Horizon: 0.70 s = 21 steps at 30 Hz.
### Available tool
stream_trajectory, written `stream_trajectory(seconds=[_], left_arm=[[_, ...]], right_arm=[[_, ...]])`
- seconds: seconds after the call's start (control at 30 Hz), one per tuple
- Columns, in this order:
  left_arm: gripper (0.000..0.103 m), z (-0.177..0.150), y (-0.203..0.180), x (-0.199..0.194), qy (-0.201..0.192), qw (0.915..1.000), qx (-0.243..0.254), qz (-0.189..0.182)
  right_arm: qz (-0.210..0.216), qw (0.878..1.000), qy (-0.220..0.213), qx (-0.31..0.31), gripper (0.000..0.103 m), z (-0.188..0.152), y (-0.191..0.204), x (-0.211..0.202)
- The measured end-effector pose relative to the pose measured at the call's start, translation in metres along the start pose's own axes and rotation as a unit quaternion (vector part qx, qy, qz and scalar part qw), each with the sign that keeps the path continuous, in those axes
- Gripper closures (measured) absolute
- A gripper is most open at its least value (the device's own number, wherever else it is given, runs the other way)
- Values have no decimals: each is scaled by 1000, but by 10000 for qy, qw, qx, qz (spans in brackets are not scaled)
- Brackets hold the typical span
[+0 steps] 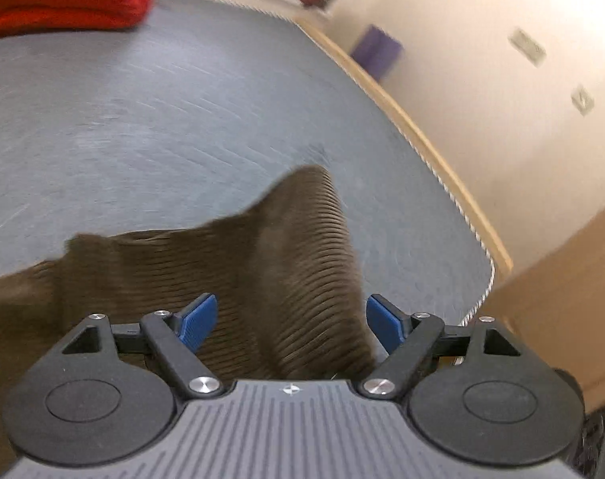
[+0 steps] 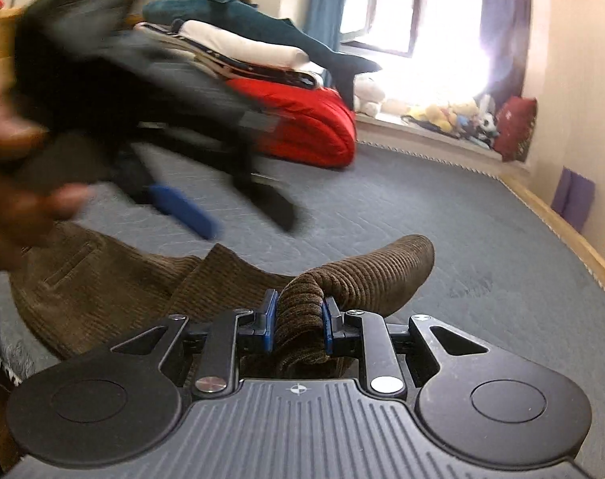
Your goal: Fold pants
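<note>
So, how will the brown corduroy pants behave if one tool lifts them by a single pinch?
Probably floppy: the brown corduroy pants bunch and droop around the right tool. The ribbed cloth likely grips the pads rather than slipping. The rest would probably drag over the grey mattress.

Spread fingers [image 1: 290, 325] over brown pants [image 1: 262, 263]

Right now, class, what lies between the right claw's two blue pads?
A bunched fold of the brown pants, pinched by the right claw. The right wrist view shows it.
</note>
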State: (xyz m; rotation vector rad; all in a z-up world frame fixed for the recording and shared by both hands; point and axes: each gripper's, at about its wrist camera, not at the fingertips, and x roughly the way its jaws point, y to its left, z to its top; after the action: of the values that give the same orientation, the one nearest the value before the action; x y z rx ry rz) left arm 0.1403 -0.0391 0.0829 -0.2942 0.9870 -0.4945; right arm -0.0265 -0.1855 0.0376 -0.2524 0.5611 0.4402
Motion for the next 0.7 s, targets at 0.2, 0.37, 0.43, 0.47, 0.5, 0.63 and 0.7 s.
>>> stream_trajectory(seconds=[0.2,0.37,0.43,0.47,0.5,0.63,0.7], left_arm=[[18,25,-30,47,610,9975,333,93],[68,21,-42,64,837,9887,972,777],[79,14,-36,55,738,9847,1194,1034],[82,9,-31,48,688,9836,1228,1132],[83,5,-23,40,650,9828,1232,1210],[85,-9,36,-16,362,9861,722,1450],[85,-14,71,-50,204,9848,361,1686]], right_arm=[[134,9991,-93,-385,80,-4,14,-4],[342,9968,-176,-706,80,-6,26,-10],[461,9959,-161,-760,80,-6,30,-11],[556,9956,-111,-740,80,-5,31,-11],[706,9950,-46,-708,80,-4,32,-9],[1923,9808,262,-179,85,10,32,-8],[3210,9455,473,285,90,20,34,-9]])
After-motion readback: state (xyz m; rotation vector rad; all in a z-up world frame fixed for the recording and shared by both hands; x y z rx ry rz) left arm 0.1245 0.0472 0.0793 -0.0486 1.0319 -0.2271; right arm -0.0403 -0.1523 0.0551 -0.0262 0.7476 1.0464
